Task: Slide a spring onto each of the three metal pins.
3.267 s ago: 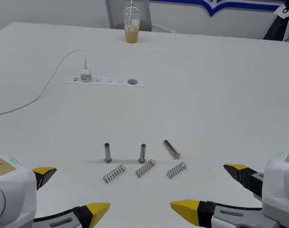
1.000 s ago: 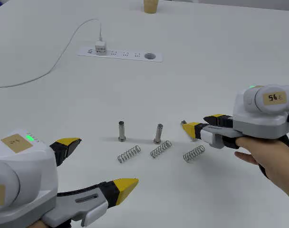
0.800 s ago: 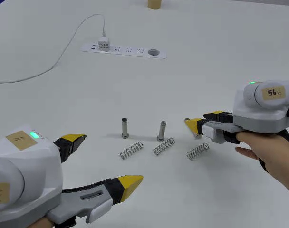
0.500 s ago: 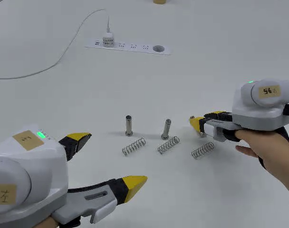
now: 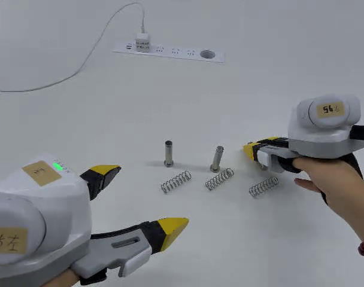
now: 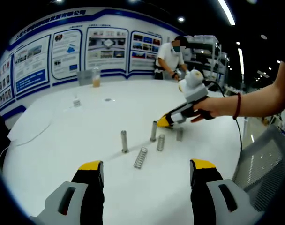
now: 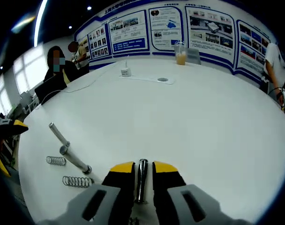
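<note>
R gripper fingers clamp third pin — mostly hidden in head view; L gripper fingers spread wide.

Right of the middle pin, the third pin is masked in the head view by the jaws of the right gripper. In the right gripper view its near end vanishes between those jaws, and whether they actually clamp it cannot be told. The hand on that gripper, farther right of the middle pin, has its forearm cropped by the picture's edge. Nearer the camera than the middle pin, the left gripper loses its body to the bottom edge. Far beyond the middle pin, a white cable runs off the left edge. Wall posters carry print too small to read.
</note>
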`<state>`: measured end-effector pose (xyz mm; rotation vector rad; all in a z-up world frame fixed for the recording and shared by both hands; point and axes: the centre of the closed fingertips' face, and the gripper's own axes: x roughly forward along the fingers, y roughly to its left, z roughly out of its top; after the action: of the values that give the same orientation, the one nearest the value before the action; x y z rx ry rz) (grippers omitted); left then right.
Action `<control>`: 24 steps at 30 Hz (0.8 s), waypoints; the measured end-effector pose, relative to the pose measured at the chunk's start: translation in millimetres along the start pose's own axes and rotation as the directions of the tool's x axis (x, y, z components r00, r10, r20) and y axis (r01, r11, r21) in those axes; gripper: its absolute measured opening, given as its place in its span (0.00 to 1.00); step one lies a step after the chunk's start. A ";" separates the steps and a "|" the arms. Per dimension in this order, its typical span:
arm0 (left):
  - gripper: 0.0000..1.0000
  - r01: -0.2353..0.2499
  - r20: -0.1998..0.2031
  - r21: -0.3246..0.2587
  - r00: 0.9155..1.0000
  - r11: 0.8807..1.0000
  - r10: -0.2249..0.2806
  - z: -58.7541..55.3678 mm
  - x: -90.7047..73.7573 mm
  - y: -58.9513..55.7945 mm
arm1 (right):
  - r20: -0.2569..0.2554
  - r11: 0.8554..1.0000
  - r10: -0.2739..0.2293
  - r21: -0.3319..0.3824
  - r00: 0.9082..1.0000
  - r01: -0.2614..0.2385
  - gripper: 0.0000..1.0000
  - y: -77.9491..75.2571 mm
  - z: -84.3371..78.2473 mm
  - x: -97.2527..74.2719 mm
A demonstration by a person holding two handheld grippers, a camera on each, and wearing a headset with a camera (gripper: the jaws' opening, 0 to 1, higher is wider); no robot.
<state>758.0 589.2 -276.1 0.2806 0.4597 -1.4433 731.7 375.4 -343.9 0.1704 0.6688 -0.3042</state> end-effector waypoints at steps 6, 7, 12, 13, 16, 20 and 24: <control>0.75 0.000 -0.002 -0.002 1.000 1.000 0.000 -0.5 -0.2 0.2 | -0.008 1.000 -0.026 -0.015 1.000 0.026 0.12 -3.7 0.9 2.5; 0.75 0.001 -0.002 -0.002 1.000 1.000 -0.001 -0.6 -0.1 0.0 | -0.011 0.999 -0.028 -0.017 1.000 0.028 0.11 -4.3 0.9 2.3; 0.75 0.002 -0.007 0.002 1.000 1.000 -0.002 -1.3 0.0 -0.4 | -0.025 1.000 -0.026 0.012 0.999 0.027 0.09 -4.6 2.3 -0.9; 0.75 0.002 -0.006 0.004 1.000 1.000 -0.002 -1.1 0.0 -0.5 | -0.029 0.999 -0.028 0.031 0.999 0.029 0.09 -5.2 2.4 -1.2; 0.75 0.000 -0.005 0.008 1.000 1.000 0.000 -0.7 -0.3 -0.4 | -0.029 0.993 -0.027 0.110 0.999 0.030 0.09 -6.4 2.3 -2.8; 0.75 -0.012 0.003 0.014 1.000 1.000 0.012 1.2 -0.8 2.2 | -0.005 0.988 -0.014 0.154 1.000 0.014 0.09 -4.8 6.8 -9.6; 0.74 -0.015 0.011 0.011 1.000 1.000 0.015 3.1 -1.1 3.1 | 0.024 0.988 -0.008 0.156 1.000 0.004 0.09 -3.7 13.5 -19.5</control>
<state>761.4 589.1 -273.1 0.2843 0.4398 -1.4328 723.9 372.9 -321.3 0.3134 0.6217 -0.3639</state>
